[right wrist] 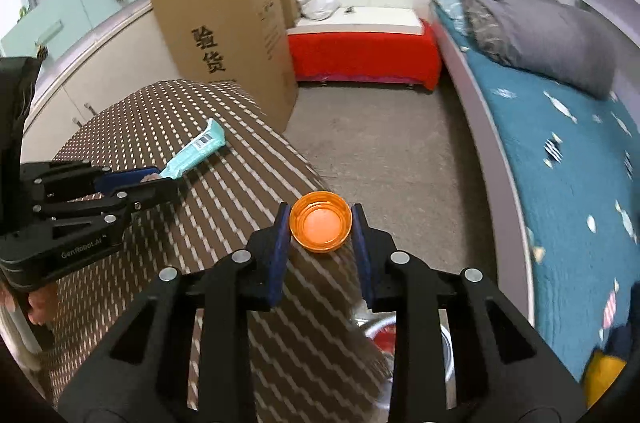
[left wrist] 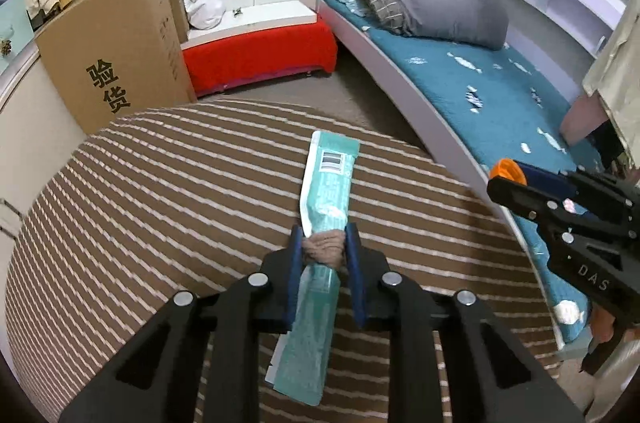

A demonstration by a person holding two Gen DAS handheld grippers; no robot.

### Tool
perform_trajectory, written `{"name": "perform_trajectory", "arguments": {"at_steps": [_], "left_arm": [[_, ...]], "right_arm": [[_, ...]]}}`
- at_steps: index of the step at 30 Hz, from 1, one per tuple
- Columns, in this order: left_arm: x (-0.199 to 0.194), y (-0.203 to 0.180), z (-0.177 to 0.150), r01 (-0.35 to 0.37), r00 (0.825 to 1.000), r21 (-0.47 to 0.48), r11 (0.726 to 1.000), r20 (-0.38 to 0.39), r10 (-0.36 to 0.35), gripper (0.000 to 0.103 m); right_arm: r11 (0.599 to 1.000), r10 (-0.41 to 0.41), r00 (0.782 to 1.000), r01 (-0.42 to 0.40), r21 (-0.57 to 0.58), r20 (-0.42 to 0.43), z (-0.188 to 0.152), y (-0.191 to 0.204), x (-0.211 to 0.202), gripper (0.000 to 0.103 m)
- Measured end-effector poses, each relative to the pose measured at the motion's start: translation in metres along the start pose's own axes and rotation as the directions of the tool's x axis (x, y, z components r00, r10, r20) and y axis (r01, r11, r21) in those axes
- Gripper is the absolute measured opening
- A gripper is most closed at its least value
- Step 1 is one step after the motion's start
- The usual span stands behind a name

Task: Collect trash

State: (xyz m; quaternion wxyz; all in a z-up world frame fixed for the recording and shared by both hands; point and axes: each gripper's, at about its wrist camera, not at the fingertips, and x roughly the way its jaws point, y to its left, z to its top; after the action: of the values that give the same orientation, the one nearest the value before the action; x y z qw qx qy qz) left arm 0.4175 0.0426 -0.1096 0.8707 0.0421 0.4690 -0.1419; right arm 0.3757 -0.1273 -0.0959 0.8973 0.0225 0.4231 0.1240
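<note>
Wrapper (left wrist: 326,183) between left tongs (left wrist: 323,243), cap (right wrist: 321,223) between right tongs (right wrist: 320,223).

The wrapper (left wrist: 326,183) is teal with a white barcode panel. The cap (right wrist: 321,221) is orange. The tablecloth (left wrist: 160,191) is brown with pale stripes.

Cardboard box (left wrist: 120,51) (right wrist: 228,35) – black characters "验货" on side. Right gripper (left wrist: 506,179) body – white letters "DAS". Left gripper (right wrist: 168,179) body – "GenRobot.AI". Teal wrapper (left wrist: 326,191) (right wrist: 196,149) – barcode, digits unreadable.
</note>
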Motion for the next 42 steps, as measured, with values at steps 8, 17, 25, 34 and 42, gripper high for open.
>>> {"name": "perform_trajectory", "arguments": {"at_steps": [8,17,25,34,42], "left_arm": [[-0.008,-0.13,-0.036,0.089,0.996,0.017,0.996,-0.014,-0.088,0.021],[0.038,-0.256,-0.081,0.133,0.985,0.078,0.988,-0.121,-0.123,0.021],[0.148,-0.297,-0.138,0.128,0.959,0.073,0.989,-0.262,-0.105,0.038],[0.195,-0.262,-0.179,0.077,0.946,0.01,0.997,-0.316,-0.07,0.073],[0.184,-0.228,-0.178,0.035,0.95,0.035,0.999,-0.311,-0.022,0.072]], "right_arm": [[0.991,-0.103,0.994,0.105,0.083,-0.026,-0.077,-0.082,-0.06,0.03],[0.955,-0.175,0.976,0.201,0.218,-0.132,-0.172,-0.171,-0.079,0.03],[0.94,-0.166,0.957,0.227,0.257,-0.239,-0.23,-0.204,-0.044,0.03],[0.955,-0.077,0.928,0.174,0.24,-0.366,-0.253,-0.211,0.038,0.03],[0.953,-0.077,0.921,0.181,0.244,-0.382,-0.25,-0.213,0.048,0.072]]}}
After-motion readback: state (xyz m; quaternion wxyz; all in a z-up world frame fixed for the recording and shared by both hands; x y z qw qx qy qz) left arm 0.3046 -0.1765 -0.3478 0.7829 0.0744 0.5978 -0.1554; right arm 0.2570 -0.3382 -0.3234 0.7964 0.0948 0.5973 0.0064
